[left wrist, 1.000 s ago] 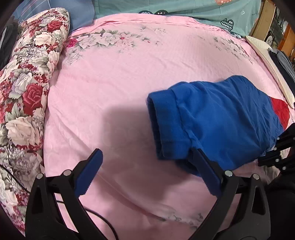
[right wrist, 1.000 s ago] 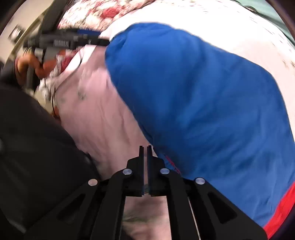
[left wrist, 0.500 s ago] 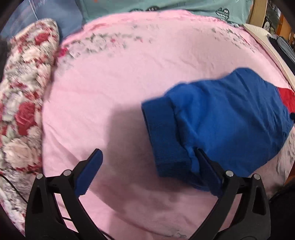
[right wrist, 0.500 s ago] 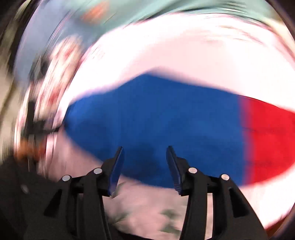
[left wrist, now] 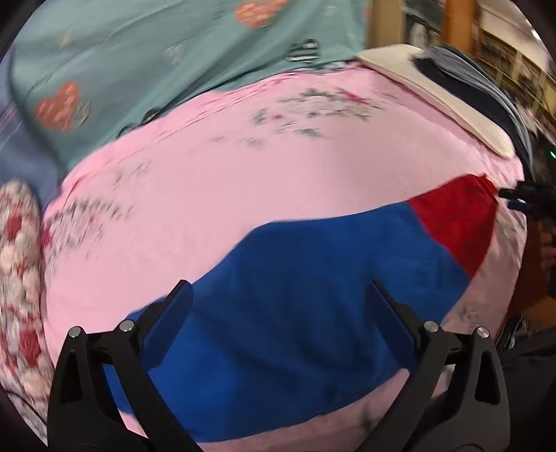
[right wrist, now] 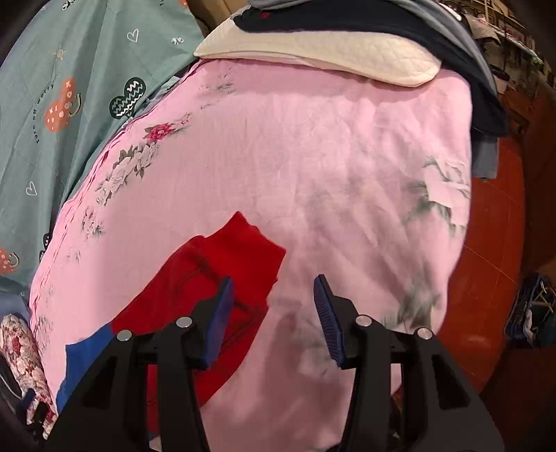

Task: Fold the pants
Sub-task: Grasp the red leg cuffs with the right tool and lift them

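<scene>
The pants (left wrist: 312, 278) are blue with a red end (left wrist: 455, 215) and lie folded on the pink sheet (left wrist: 278, 174). My left gripper (left wrist: 281, 316) is open and empty, just above the blue part. In the right wrist view the red end (right wrist: 222, 271) with its ribbed cuff lies at lower left, with a little of the blue part (right wrist: 87, 351) beside it. My right gripper (right wrist: 274, 309) is open and empty, its left finger over the red cloth and its right finger over the bare sheet. The right gripper also shows at the right edge of the left wrist view (left wrist: 531, 201).
A teal quilt with heart prints (left wrist: 139, 62) lies behind the sheet. A floral pillow (left wrist: 17, 278) is at the left. A cream pad (right wrist: 330, 52) with dark clothes (right wrist: 399, 31) on it sits at the far right corner. The bed edge and red floor (right wrist: 493, 243) are to the right.
My right gripper has opened and swung right, from the blue part to the red end. My left gripper has moved right over the blue part, staying open.
</scene>
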`<state>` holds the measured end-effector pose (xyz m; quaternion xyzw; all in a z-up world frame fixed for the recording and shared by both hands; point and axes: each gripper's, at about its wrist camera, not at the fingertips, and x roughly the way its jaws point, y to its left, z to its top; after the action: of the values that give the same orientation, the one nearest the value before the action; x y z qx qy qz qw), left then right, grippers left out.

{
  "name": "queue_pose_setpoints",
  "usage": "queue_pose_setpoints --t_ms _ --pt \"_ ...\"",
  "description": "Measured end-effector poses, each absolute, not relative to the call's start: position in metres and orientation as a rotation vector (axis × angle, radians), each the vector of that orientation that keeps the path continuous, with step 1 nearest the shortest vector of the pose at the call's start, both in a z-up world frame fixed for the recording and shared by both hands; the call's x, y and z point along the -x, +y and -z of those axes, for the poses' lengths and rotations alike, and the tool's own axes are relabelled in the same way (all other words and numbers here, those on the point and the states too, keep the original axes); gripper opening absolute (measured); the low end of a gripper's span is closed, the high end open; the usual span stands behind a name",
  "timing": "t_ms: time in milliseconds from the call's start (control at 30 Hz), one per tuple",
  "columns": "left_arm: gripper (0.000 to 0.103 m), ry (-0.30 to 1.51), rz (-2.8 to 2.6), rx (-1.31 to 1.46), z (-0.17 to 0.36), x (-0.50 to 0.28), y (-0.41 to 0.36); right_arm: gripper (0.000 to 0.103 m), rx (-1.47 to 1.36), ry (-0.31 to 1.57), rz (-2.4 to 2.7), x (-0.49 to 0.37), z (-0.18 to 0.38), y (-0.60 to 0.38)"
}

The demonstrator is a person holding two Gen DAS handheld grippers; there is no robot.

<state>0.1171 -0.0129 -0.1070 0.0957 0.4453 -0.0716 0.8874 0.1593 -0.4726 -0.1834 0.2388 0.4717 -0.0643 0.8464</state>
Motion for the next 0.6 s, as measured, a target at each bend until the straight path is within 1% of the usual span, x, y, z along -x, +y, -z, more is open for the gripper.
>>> queue_pose_setpoints --t_ms 67,200,300,367,433,600 --pt "0.100 0.914 0.190 -0.268 0.105 -0.122 -0.044 0.048 -0.497 1.000 0.096 -0.160 0.198 -0.472" --pt "0.100 0.949 0.210 -0.315 0.111 -0.135 -0.075 0.048 -0.516 1.004 0.021 -0.166 0.212 -0.462" --pt "0.100 0.979 0.210 -0.298 0.115 -0.147 -0.085 0.049 -0.520 0.990 -0.044 -0.160 0.212 -0.462" --pt "0.100 0.997 0.216 -0.280 0.116 -0.153 -0.091 0.052 -0.554 0.982 -0.096 -0.158 0.219 -0.468" --pt "0.100 1.022 0.221 -0.267 0.119 -0.161 -0.098 0.052 -0.623 0.961 -0.132 -0.156 0.223 -0.476" --pt "0.100 1.039 0.230 -0.286 0.121 -0.169 -0.110 0.052 -0.638 0.987 -0.233 -0.162 0.224 -0.467"
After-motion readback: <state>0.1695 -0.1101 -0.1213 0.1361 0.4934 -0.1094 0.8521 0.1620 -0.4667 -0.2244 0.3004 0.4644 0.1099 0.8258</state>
